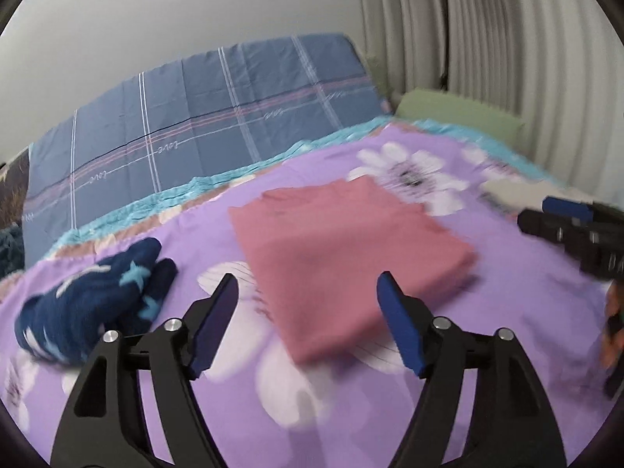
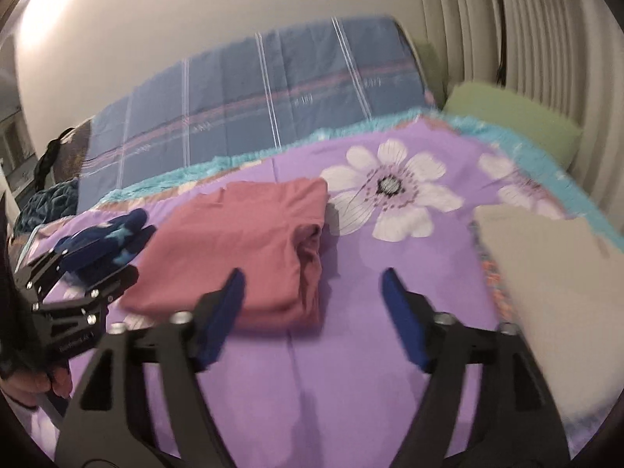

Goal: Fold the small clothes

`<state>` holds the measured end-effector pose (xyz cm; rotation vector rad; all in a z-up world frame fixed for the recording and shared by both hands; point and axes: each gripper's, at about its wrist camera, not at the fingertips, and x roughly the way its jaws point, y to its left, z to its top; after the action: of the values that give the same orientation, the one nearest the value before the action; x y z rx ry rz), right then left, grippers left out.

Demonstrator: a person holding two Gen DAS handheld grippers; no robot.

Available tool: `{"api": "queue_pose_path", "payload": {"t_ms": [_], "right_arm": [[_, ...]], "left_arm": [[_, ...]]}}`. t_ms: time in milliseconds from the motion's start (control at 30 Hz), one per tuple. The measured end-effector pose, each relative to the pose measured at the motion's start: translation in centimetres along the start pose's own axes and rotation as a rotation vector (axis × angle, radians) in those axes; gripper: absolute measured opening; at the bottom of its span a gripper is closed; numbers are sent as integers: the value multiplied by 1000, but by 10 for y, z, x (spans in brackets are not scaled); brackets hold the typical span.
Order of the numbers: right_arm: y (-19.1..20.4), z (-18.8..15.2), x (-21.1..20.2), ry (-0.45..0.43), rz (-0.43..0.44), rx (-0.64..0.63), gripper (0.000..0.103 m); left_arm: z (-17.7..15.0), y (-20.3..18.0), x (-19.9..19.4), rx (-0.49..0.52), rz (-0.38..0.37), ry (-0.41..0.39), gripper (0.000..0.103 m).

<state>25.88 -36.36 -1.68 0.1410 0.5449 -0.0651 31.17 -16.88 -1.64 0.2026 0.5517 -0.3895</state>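
A folded pink garment (image 1: 343, 257) lies flat on the purple flowered bedspread (image 1: 507, 312); the right wrist view shows the same pink garment (image 2: 241, 245) with its folded edges stacked at the right side. My left gripper (image 1: 308, 284) hovers open just short of its near edge, nothing between the blue pads. My right gripper (image 2: 312, 284) is open too, over bare bedspread (image 2: 351, 351) beside the garment's right corner. A dark blue star-patterned garment (image 1: 93, 300) lies bunched to the left. The other gripper shows at each view's edge.
A folded grey-beige cloth (image 2: 553, 284) lies on the bed's right side. A blue checked sheet (image 1: 202, 124) covers the headboard behind, a green pillow (image 2: 518, 117) sits at the back right, and pleated curtains (image 1: 507, 39) hang on the right. A hand (image 2: 35, 386) holds the left gripper.
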Motion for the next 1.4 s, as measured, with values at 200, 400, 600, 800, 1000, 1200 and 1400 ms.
{"api": "queue_pose_path", "payload": {"t_ms": [200,400,600,800,1000,1200,1400], "right_arm": [[3,-32,-105,-99,-89,-13,100],[8,-50,-177,-147,-142,15,101],[25,-65,-230,-178,-195,9,101],[38,-79,-262,-184,-189,2,101],[49,-85,-283,-202,-200,-5,101],[56,-89,-294,-209,-207,-16,101],[57,-89,-298,-210,-210,-7,101]], "left_arm": [[-11,-39,-87,-1,-5,-93,99],[-26,-76,-166,31,50,-175,102],[-44,-88,-228,-14,53,-206,102],[-61,-89,-271,-40,71,-234,102],[-75,-92,-294,-31,97,-241,102],[-82,-91,-305,-40,96,-233,102],[-82,-90,-309,-47,109,-221,102]]}}
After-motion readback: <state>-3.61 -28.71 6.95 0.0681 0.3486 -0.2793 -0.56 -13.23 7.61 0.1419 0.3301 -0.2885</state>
